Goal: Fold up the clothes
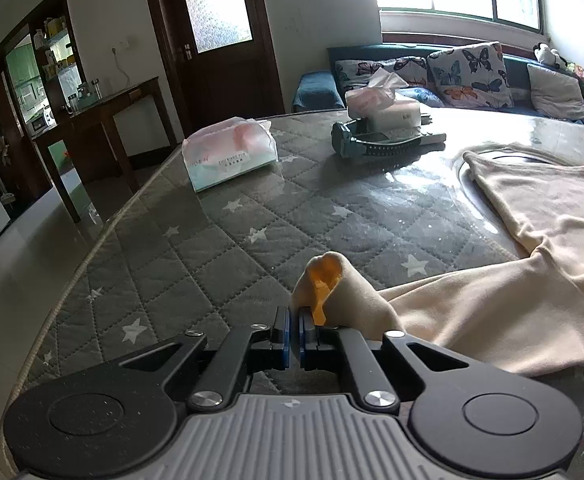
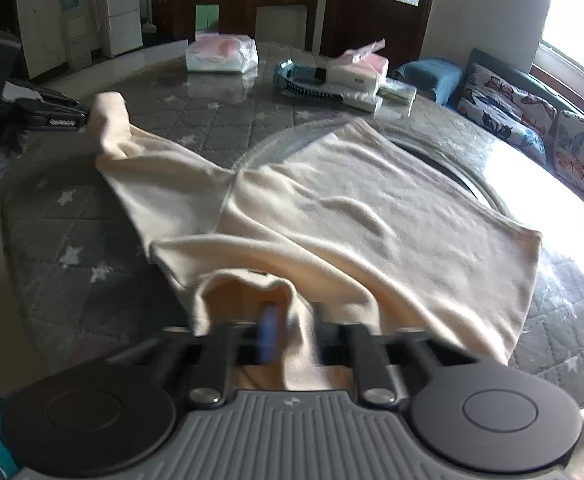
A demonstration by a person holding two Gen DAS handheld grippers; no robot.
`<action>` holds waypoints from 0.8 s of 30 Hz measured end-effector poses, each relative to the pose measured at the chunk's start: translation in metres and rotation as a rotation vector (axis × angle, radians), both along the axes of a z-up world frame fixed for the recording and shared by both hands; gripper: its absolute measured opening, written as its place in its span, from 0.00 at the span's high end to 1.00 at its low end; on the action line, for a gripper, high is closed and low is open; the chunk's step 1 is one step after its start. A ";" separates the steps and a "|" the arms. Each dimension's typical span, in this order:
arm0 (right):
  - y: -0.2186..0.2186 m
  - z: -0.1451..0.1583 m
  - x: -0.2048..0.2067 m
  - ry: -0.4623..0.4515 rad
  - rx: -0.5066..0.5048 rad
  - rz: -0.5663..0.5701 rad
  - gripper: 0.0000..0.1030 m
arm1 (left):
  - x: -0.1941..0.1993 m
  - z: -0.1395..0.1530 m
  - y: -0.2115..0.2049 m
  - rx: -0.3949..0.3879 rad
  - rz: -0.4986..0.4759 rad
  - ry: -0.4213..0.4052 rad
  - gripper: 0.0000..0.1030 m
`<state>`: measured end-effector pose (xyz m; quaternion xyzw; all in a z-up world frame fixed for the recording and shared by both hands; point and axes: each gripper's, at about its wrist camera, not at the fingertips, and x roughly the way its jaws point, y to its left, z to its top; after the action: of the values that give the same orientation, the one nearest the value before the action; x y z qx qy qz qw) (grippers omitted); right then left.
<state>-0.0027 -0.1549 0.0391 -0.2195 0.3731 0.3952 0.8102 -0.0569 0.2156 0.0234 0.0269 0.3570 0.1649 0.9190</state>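
Left wrist view: our left gripper (image 1: 295,320), jaws nearly closed, pinches a sleeve end of the cream knit garment (image 1: 531,280), whose body lies rightward on the grey star-quilted table (image 1: 212,240). Right wrist view, blurred: our right gripper (image 2: 292,336) apparently clamps the near edge; the long axis runs ahead.

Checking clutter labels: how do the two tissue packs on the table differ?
The left tissue pack looks sealed, with no sheet showing; the opened tissue pack has a tissue sticking up. The left one lies alone on the quilted table cover; the opened one sits beside a teal strap-like item. Both are soft white-and-pink packs.
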 end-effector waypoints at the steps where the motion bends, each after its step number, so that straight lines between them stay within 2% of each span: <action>1: -0.002 0.001 -0.001 0.006 0.003 0.001 0.98 | 0.000 0.000 0.001 0.000 0.002 0.003 0.95; 14: -0.024 0.022 -0.037 0.082 0.021 0.145 0.96 | 0.012 -0.007 0.008 0.003 0.010 0.067 0.95; 16: -0.027 0.026 -0.044 0.093 0.023 0.171 0.96 | 0.011 -0.006 0.010 0.006 0.003 0.075 0.92; 19: -0.036 0.036 -0.039 0.052 0.028 0.133 0.90 | 0.007 -0.003 0.013 0.016 -0.001 0.082 0.91; 24: -0.041 0.016 -0.020 0.071 -0.003 0.056 0.90 | 0.003 0.000 0.023 0.025 0.048 0.090 0.91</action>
<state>-0.0225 -0.1954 0.0547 -0.2170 0.3958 0.4245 0.7849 -0.0541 0.2387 0.0230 0.0370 0.3965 0.1901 0.8974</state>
